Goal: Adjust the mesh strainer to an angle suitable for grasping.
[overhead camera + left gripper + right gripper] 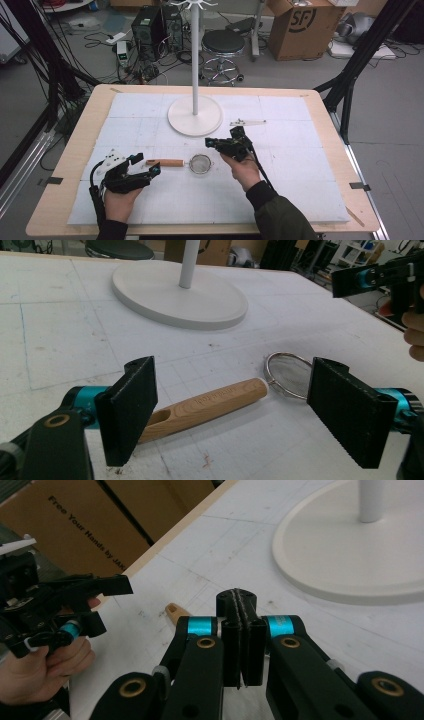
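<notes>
A small mesh strainer (201, 164) with a wooden handle (167, 162) lies flat on the white mat. My left gripper (146, 165) rests at the handle's free end, open, its two black pads (130, 407) standing either side of the handle (210, 402) without touching it. The mesh bowl (290, 372) lies beyond the right pad. My right gripper (210, 142) hovers just above and right of the bowl, pointing left, with its jaws shut together (240, 600) on nothing. The handle's end (175, 612) peeks out past them, and the left gripper (92, 607) shows farther off.
A white stand with a round base (195, 117) and a tall pole rises at the mat's back centre. A small flat metal piece (247, 122) lies to its right. The wooden table edge (75, 150) frames the mat. A stool and boxes stand on the floor beyond.
</notes>
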### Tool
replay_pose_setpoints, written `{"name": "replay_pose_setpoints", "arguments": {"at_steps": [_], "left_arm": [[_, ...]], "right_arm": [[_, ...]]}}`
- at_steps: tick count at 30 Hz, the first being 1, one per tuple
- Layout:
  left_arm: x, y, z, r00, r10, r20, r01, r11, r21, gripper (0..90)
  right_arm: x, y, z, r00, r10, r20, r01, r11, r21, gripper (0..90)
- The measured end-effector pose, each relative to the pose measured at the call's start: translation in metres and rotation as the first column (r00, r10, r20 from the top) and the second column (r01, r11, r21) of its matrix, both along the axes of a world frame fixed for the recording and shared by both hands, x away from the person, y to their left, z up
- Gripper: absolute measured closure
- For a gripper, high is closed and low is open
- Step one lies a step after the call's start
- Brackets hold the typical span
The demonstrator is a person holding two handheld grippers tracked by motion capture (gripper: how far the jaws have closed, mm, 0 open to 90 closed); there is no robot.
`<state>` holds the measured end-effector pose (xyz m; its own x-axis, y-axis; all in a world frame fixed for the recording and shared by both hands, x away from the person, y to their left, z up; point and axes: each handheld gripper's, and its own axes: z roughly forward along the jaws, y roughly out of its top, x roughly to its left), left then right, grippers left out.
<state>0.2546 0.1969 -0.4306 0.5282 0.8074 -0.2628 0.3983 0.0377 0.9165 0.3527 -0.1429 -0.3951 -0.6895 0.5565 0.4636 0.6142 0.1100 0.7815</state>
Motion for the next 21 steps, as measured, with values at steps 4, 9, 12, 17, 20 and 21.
{"name": "replay_pose_setpoints", "arguments": {"at_steps": [4,9,12,17,20,21], "left_arm": [[0.000,0.001,0.000,1.0000,-0.006,0.001,0.006,1.0000,0.001,20.7],[0.000,0.001,0.000,1.0000,-0.003,-0.002,0.003,1.0000,-0.001,20.7],[0.000,0.000,0.000,1.0000,-0.003,-0.002,0.003,1.0000,-0.003,20.7],[0.000,0.001,0.000,1.0000,-0.003,-0.002,0.003,1.0000,-0.004,20.7],[0.000,0.001,0.000,1.0000,-0.003,0.000,0.003,1.0000,-0.006,20.7],[0.000,0.001,0.000,1.0000,-0.004,0.000,0.004,1.0000,-0.008,20.7]], "right_arm": [[0.002,0.021,-0.002,0.9996,0.025,-0.011,-0.025,0.9997,-0.001,89.4],[0.007,0.038,-0.007,0.9980,0.042,-0.046,-0.043,0.9989,-0.020,89.4],[0.010,0.050,-0.007,0.9977,0.052,-0.043,-0.053,0.9979,-0.038,89.4],[0.017,0.069,-0.011,0.9961,0.065,-0.059,-0.072,0.9896,-0.124,89.4],[0.018,0.076,-0.015,0.9958,0.064,-0.065,-0.073,0.9861,-0.149,89.4],[0.019,0.081,-0.021,0.9947,0.060,-0.083,-0.075,0.9811,-0.178,89.4]]}}
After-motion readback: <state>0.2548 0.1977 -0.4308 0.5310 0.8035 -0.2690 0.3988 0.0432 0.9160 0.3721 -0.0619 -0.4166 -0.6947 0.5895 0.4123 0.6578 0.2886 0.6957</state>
